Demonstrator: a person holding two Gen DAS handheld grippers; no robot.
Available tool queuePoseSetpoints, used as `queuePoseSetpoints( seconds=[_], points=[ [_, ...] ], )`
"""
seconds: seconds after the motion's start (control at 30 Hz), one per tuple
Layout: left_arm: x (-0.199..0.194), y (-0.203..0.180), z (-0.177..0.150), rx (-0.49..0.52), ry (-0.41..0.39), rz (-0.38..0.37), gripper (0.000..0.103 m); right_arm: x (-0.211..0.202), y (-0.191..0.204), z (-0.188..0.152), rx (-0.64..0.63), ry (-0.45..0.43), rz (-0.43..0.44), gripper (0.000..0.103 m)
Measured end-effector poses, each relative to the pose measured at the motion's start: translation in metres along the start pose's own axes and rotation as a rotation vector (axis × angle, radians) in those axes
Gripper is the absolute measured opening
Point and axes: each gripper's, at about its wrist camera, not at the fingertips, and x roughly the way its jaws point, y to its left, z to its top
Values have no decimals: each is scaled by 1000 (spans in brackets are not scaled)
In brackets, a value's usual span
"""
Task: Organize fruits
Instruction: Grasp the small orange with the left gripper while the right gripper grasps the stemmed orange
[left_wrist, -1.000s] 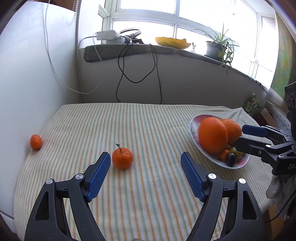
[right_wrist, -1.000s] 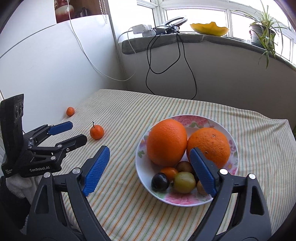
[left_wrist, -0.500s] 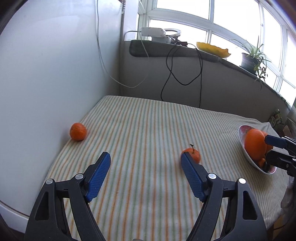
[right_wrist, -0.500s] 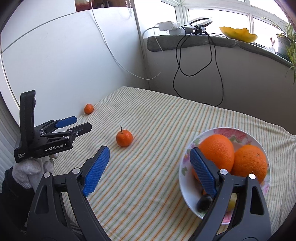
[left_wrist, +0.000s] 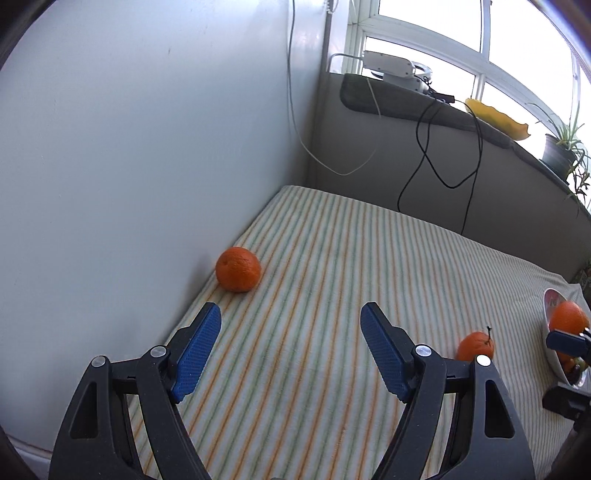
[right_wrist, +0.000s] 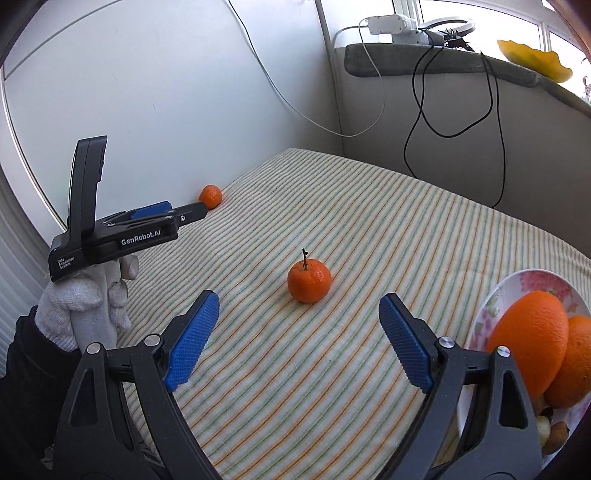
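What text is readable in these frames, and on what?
"GenRobot.AI": white print on the side of the left gripper, seen from the right wrist view.
"Data Acquisition System": small white print at the rear of the same gripper's body, only just legible.
No readable text shows on the plate, the fruit, the striped cloth or the windowsill items.
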Motion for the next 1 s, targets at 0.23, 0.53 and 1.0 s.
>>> queuePoseSetpoints(
  seconds=[0.23,0.53,1.0],
  points=[
    [20,8,6,-28,24,12,60,17,5,0,-10,16,22,91],
    [41,15,12,-32,51,59,54,34,10,7,-23,37,18,91],
    [62,24,19,-57,81,82,52,59,13,9,-44,78,-15,79]
  ],
)
